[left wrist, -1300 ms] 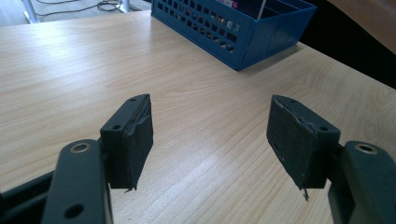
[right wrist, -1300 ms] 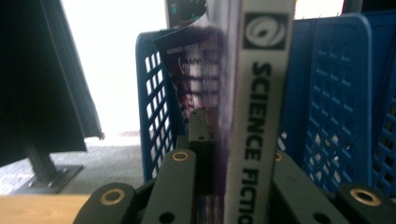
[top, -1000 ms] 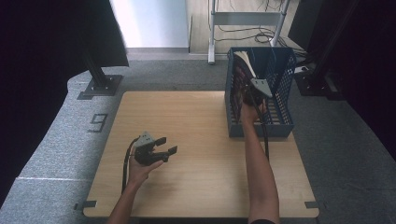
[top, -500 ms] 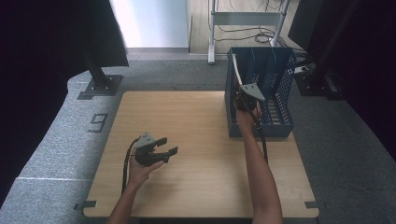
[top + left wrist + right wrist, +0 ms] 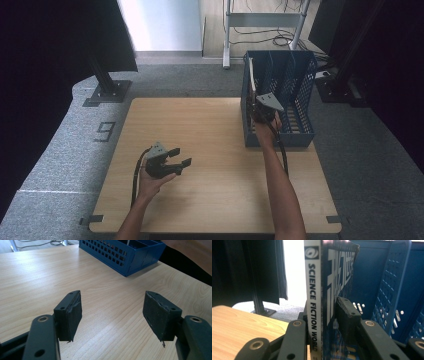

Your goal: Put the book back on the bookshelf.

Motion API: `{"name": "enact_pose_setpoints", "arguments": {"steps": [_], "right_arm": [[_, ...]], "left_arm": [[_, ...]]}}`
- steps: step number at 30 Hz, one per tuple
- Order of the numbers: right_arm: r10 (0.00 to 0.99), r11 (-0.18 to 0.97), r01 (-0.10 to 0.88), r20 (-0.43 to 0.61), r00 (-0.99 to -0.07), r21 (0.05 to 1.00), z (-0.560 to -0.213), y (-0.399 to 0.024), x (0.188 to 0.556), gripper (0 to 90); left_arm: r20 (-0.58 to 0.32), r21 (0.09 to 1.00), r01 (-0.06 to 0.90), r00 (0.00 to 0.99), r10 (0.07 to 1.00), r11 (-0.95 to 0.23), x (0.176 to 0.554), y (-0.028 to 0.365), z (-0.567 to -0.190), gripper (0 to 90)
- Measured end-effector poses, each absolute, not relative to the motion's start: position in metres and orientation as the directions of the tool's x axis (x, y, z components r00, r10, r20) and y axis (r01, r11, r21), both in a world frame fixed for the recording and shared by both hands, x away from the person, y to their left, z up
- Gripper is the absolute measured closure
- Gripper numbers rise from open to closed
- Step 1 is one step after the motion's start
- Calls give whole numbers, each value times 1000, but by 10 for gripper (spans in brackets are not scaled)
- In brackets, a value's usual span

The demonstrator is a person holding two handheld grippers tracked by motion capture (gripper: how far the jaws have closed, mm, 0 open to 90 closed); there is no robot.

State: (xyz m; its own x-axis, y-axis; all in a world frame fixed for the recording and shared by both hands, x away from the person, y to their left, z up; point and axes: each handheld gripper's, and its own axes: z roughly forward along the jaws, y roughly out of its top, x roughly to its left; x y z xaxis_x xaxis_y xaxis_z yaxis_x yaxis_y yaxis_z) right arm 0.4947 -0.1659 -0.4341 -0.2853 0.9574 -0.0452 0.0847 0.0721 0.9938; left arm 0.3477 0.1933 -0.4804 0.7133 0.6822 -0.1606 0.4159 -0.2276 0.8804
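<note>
A magazine [image 5: 313,277] with "SCIENCE FICTION WORLD" on its white spine stands upright in the left part of the blue mesh rack [image 5: 300,90]. In the high view the magazine [image 5: 251,75] shows as a thin pale edge. My right gripper [image 5: 324,310] has its jaws on either side of the magazine's lower part. They have just been opening, and the right pad [image 5: 345,315] stands a sliver off the cover, so the gripper is open. The right gripper [image 5: 257,99] reaches into the rack from the near side. My left gripper [image 5: 112,312] hovers open and empty over the wooden table [image 5: 200,125].
The rack [image 5: 120,252] stands on the table's far right corner. Grey carpet surrounds the table, with a black stand foot [image 5: 105,92] at the far left and a metal frame with cables behind the rack.
The right hand has sunk a little and come nearer. The magazine has gone from leaning to standing upright in the rack. The left hand has not moved.
</note>
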Motion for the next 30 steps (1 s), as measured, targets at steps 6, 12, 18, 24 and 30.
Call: {"name": "enact_pose_setpoints", "arguments": {"steps": [6, 12, 18, 24, 30], "right_arm": [[952, 118, 88, -87, -293, 989, -431, -164, 500, 717], [952, 135, 83, -107, -285, 987, -431, -166, 504, 742], [956, 147, 103, -115, -270, 984, -427, -175, 509, 768], [950, 166, 105, -130, -283, 981, -427, -173, 510, 753], [944, 146, 106, -107, -311, 984, -429, -172, 507, 682]], "left_arm": [[-162, 883, 414, 708, 687, -219, 348, 194, -480, 320], [-161, 884, 413, 709, 687, -219, 348, 196, -479, 320], [-162, 884, 413, 708, 687, -218, 348, 195, -480, 320], [-161, 883, 414, 709, 687, -220, 348, 195, -480, 319], [-160, 884, 412, 711, 685, -222, 347, 195, -479, 319]]}}
